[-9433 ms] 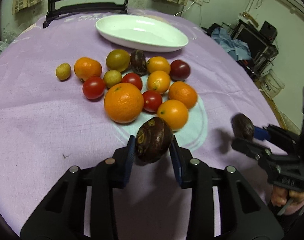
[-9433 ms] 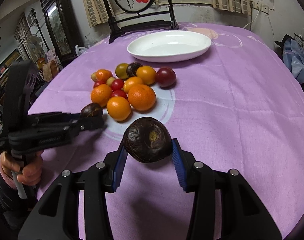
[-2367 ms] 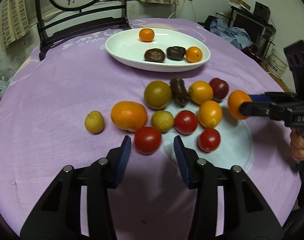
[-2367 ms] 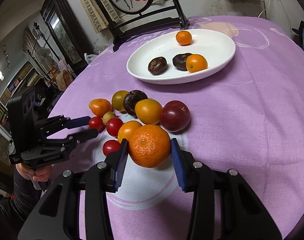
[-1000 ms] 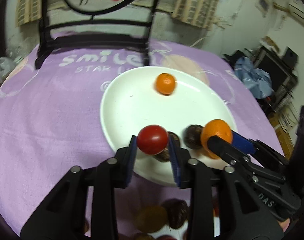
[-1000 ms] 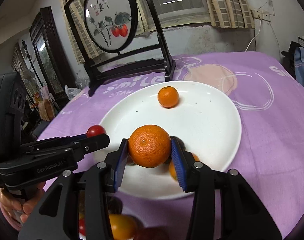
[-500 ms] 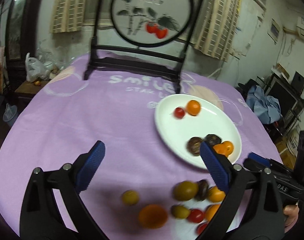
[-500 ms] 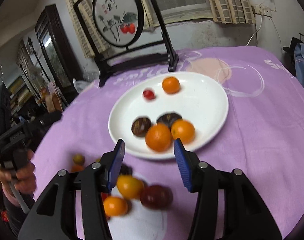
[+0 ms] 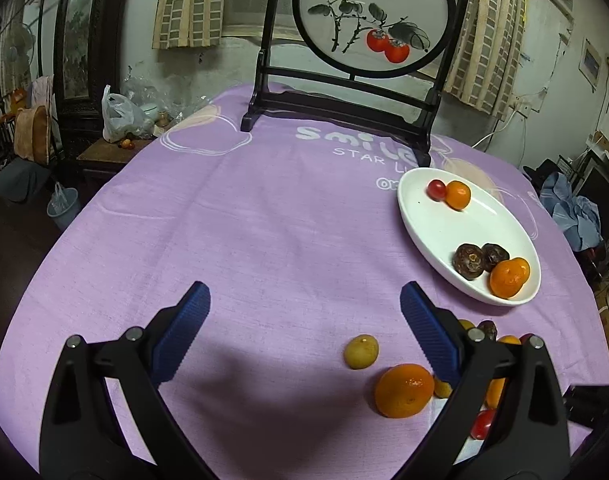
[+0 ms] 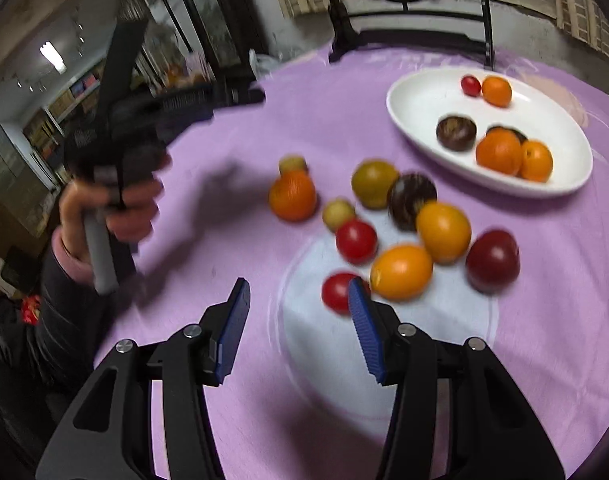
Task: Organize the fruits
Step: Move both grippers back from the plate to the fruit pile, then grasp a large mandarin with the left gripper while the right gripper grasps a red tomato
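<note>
A white oval plate holds a cherry tomato, a small orange, two dark brown fruits and two mandarins at its near end. My left gripper is open wide over bare cloth, left of the plate, with nothing between its fingers. My right gripper is open and empty too. A red tomato lies just beyond its right fingertip. Loose fruit lies around it: an orange, a yellow-orange fruit, a dark red fruit.
A purple cloth covers the round table. A dark wooden stand with a round painted panel stands at the far edge behind the plate. In the right wrist view a hand holds the other tool at the left. A small yellow-green fruit lies apart.
The cherry tomato and the mandarin left the jaws and now lie on the plate. Both grippers drew back from the plate toward the loose fruit. The left jaws spread wide.
</note>
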{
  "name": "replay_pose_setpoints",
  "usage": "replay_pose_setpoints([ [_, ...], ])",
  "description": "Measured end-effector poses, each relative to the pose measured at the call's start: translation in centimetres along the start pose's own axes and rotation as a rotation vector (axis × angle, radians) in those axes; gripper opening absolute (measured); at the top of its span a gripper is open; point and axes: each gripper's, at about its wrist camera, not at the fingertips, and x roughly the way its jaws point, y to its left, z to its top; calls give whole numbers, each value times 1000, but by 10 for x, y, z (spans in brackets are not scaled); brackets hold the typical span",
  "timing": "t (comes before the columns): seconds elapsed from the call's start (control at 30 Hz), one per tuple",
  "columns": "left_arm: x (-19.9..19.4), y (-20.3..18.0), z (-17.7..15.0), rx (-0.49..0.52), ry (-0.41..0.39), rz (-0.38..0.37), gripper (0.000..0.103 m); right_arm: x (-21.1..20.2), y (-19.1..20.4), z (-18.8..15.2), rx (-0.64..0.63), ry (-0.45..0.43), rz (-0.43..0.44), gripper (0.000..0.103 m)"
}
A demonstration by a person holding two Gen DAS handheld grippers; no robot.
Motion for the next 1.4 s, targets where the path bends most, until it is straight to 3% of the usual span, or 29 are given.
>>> replay_pose_setpoints([
  [0.17,-2,-5,0,16,-5,-1,98,9,-3,-8,26,34,-81,52],
  [0.37,-7,-10,-1,42,-17,-12,98,22,-9,-4,56,33,-108,52],
  [0.6,-10,-10,0,42,-21,-26,98,35,-5,0,50,31,-176,32],
  [0.7,-10,-7,0,33,-16,-23,98,31,-11,0,78,18,-146,31],
  [0.77,-9,-4,0,36,-10,-27,98,19,-19,2,130,-34,-60,31],
  [0.83,-11,-5,-5,79,1,-71,98,6,-25,4,170,-95,-6,31],
  [0.97,-12,-21,-27,235,33,-161,96,-8,-33,6,208,-154,-5,31],
  [1.13,-5,-51,-56,393,104,-228,74,-10,-32,6,219,-156,-12,31],
  [1.4,9,-64,-69,434,162,-236,58,-13,-29,3,220,-155,4,31],
])
